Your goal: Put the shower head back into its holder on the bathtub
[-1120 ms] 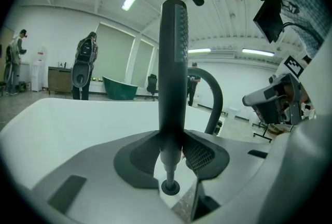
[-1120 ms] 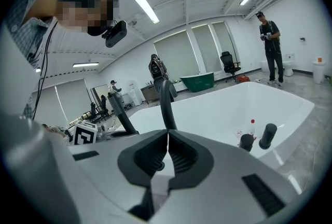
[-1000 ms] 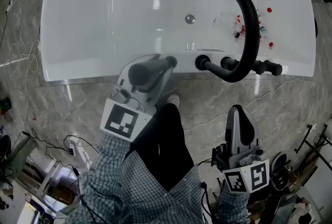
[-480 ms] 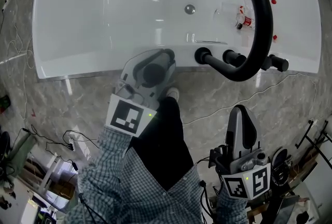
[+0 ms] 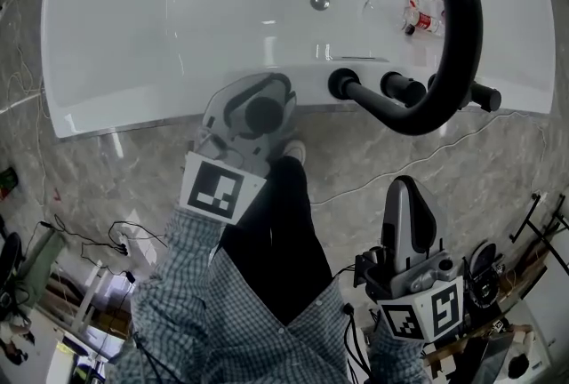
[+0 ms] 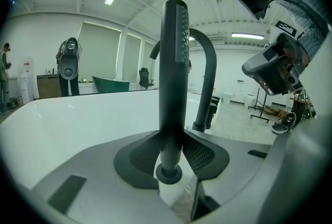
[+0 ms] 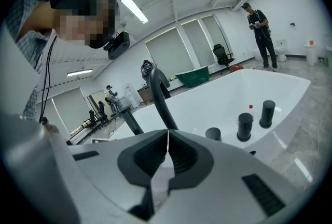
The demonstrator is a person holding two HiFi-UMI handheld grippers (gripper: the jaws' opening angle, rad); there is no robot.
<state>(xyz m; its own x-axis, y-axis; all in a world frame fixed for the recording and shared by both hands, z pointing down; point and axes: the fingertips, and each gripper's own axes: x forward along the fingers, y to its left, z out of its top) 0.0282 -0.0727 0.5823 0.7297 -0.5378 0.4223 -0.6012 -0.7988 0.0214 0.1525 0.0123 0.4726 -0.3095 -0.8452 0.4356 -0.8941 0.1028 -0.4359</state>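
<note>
In the head view, our left gripper (image 5: 258, 102) hovers over the near rim of the bathtub (image 5: 133, 111). It carries the shower head (image 5: 263, 114) end-on, likely lined up above its holder, which is hidden beneath. Our right gripper (image 5: 406, 196) hangs well apart, out of the way.

In the left gripper view, the fingers (image 6: 205, 155) clamp the shower head upright, near the curved spout (image 6: 207, 78).

In the right gripper view, the fingers are together on nothing.

We can read no writing; the bottles (image 5: 425, 18) in the tub are too small.
</note>
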